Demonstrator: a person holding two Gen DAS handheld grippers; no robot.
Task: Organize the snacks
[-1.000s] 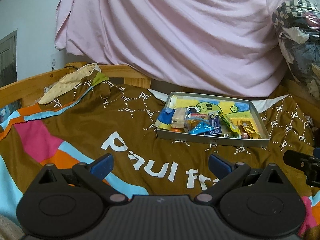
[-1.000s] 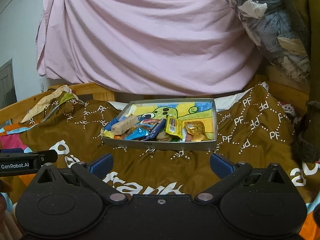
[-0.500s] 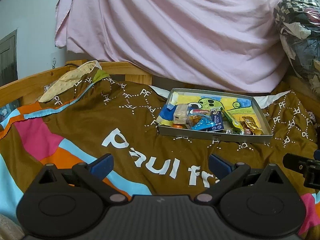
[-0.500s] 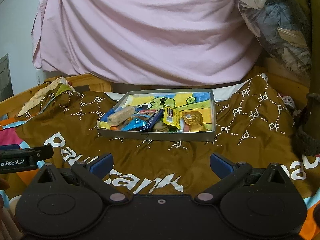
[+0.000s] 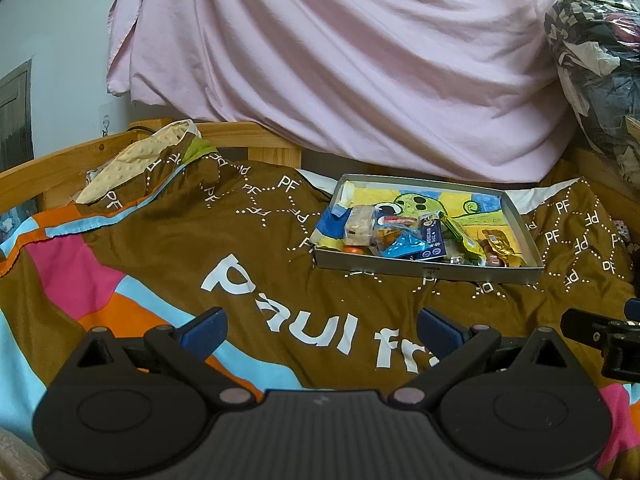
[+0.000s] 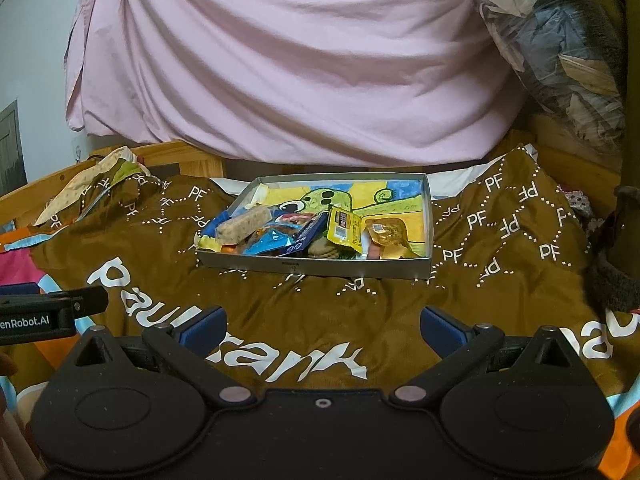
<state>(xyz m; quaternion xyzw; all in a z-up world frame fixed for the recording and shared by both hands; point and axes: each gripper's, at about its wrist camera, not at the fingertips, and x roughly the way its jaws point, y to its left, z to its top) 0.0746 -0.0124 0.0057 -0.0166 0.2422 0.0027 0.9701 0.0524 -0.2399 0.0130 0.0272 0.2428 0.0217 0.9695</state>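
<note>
Plainly, most of the legible writing sits on the brown blanket [image 5: 248, 248]: big white letters "paul fr" run across it in the left view, cut off by the gripper body, and small "PF" marks on dotted lines are scattered over it. In the right view the same big letters show only in part, ending in what looks like "rank". A black bar at 9 o'clock in the right view reads "enRobot.AI" (its start is cropped); that is the side of the left gripper [image 6: 52, 312].

The tray [image 6: 316, 267] is a shallow grey box with a cartoon green creature printed on its floor. Snacks [image 6: 304, 234] are heaped at its near left end: a pale bar, a blue packet, a dark blue packet, a yellow packet with print too small to read, and a gold-wrapped piece towards the right.

The left gripper [image 5: 322, 328] hangs over the blanket with its blue-tipped fingers [image 5: 204, 330] wide apart and nothing between them; the tray lies ahead at about 1 o'clock, well apart. The right gripper [image 6: 322, 328] is likewise spread and empty, with the tray ahead at 12 o'clock, well apart from its fingers [image 6: 442, 330]. A pink sheet [image 6: 288, 64] hangs behind the tray.
</note>
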